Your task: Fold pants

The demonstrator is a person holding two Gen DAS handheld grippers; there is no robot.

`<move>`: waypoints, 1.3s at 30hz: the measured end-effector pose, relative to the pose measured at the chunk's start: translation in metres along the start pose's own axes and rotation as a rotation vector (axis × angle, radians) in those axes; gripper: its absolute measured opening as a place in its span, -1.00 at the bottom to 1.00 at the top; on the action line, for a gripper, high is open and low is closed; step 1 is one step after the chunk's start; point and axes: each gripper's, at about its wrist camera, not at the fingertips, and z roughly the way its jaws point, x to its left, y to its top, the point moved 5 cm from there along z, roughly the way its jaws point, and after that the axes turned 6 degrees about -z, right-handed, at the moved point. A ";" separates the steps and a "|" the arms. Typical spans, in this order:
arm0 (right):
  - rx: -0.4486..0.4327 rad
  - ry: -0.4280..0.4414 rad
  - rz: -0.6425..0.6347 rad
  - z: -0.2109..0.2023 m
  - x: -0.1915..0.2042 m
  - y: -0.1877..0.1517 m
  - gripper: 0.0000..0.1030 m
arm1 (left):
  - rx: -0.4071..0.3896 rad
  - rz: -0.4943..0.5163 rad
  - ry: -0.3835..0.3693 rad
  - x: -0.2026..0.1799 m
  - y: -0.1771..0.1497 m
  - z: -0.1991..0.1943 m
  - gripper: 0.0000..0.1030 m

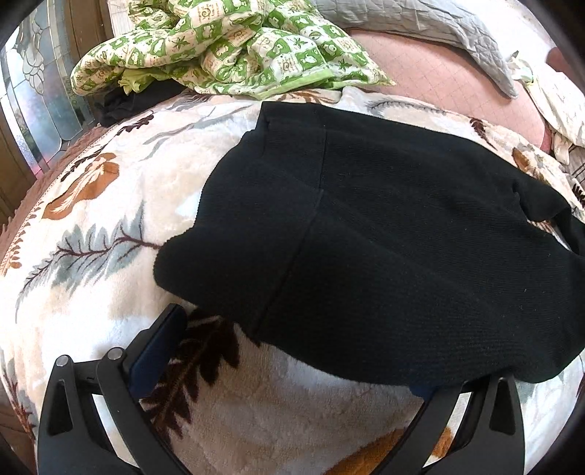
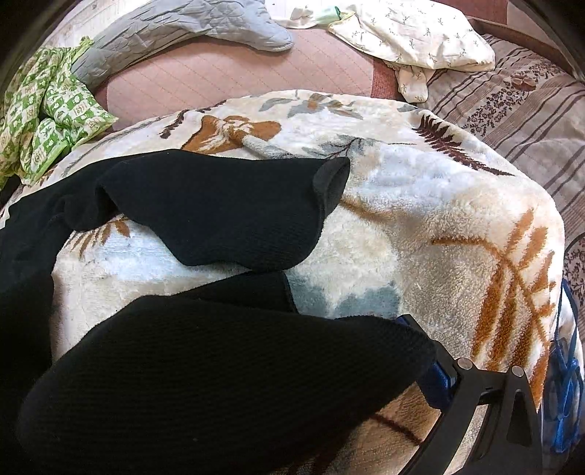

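Black knit pants [image 1: 384, 234] lie spread on a fluffy cream blanket with leaf prints [image 1: 120, 204]. My left gripper [image 1: 292, 350] is open at the near edge of the waist end; its left finger [image 1: 161, 347] lies on the blanket and its right finger is hidden under the cloth. In the right wrist view one pant leg [image 2: 226, 204] lies flat ahead and the other leg [image 2: 219, 376] drapes over my right gripper [image 2: 329, 383]. Only its right finger [image 2: 435, 369] shows, so I cannot see how the jaws stand.
A green-and-white patterned quilt [image 1: 226, 47] lies bunched at the far left of the bed. A grey quilted pillow [image 2: 190, 33] and a cream leaf-print cloth [image 2: 413, 36] lie beyond on the pink mattress [image 2: 234, 80]. A striped bedspread [image 2: 526, 113] lies at right.
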 end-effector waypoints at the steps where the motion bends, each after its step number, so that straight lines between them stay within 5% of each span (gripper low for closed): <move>1: 0.007 0.004 0.001 0.000 -0.001 0.000 0.99 | 0.014 0.001 0.000 0.000 0.000 -0.001 1.00; 6: 0.064 0.048 -0.012 -0.022 -0.007 -0.008 0.99 | 0.024 0.018 -0.033 -0.002 0.001 -0.018 1.00; 14: -0.024 0.161 0.002 -0.094 0.013 -0.013 0.99 | -0.121 -0.036 -0.158 0.004 0.016 -0.077 1.00; 18: -0.047 0.185 0.012 -0.111 0.029 -0.015 0.99 | -0.129 -0.043 -0.168 0.005 0.016 -0.080 1.00; 29: -0.051 0.185 0.034 -0.114 0.027 -0.015 0.99 | -0.040 -0.194 -0.252 0.030 0.011 -0.063 1.00; 39: -0.011 0.186 0.231 -0.085 -0.019 -0.015 0.99 | 0.073 -0.247 -0.239 0.011 0.002 -0.017 1.00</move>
